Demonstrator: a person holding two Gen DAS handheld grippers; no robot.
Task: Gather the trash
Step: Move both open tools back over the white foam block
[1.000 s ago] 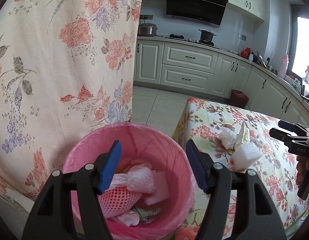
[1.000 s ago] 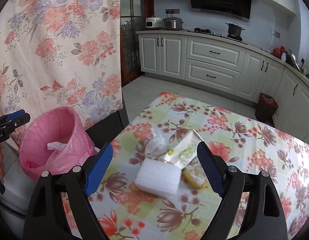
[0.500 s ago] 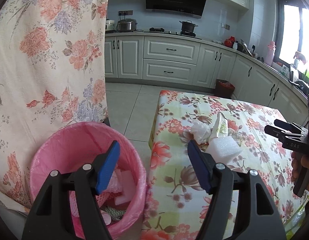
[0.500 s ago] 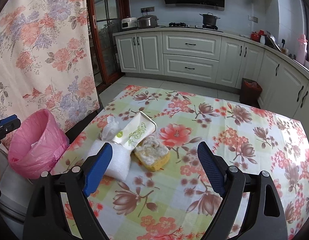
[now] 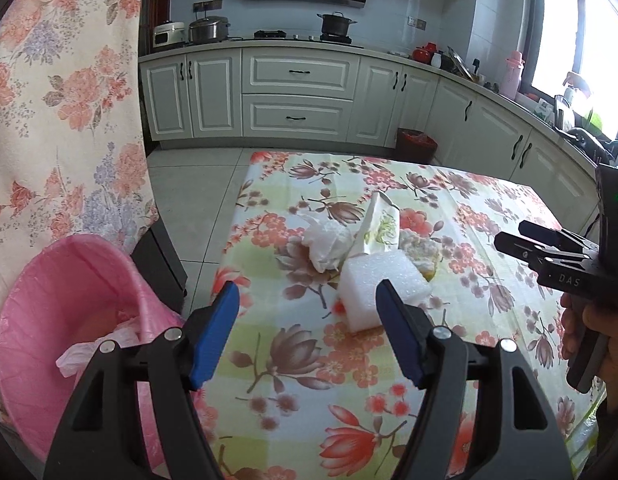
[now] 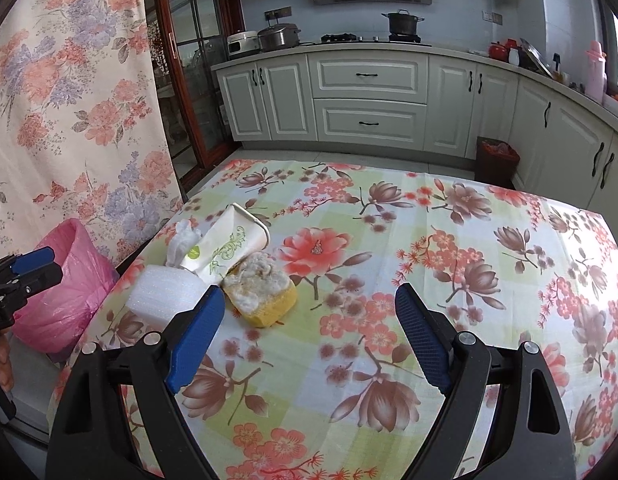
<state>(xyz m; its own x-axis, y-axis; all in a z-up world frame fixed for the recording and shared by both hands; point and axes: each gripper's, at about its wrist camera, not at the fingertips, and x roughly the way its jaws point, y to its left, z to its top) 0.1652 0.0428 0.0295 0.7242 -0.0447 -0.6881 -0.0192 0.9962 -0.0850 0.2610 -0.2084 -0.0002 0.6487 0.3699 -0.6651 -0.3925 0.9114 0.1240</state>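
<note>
A small heap of trash lies on the floral tablecloth [image 6: 449, 240] near its left edge: a white foam block [image 5: 379, 280] [image 6: 165, 294], a crumpled white tissue [image 5: 327, 242] [image 6: 181, 240], a flattened paper cup [image 5: 381, 220] [image 6: 225, 250] and a yellow sponge [image 6: 261, 294] [image 5: 419, 250]. A pink-lined trash bin [image 5: 69, 320] [image 6: 65, 292] stands on the floor left of the table. My left gripper [image 5: 307, 332] is open and empty over the table's left edge, short of the foam block. My right gripper [image 6: 307, 336] is open and empty, just right of the sponge.
A floral curtain [image 5: 57, 100] hangs at the left beside the bin. A black stand [image 5: 161, 260] sits between bin and table. Kitchen cabinets [image 6: 369, 96] and a small brown bin [image 6: 497, 160] are beyond the table.
My left gripper swung right from above the pink bin to the table edge, facing the trash heap. My right gripper shifted right, so the heap now sits by its left finger.
</note>
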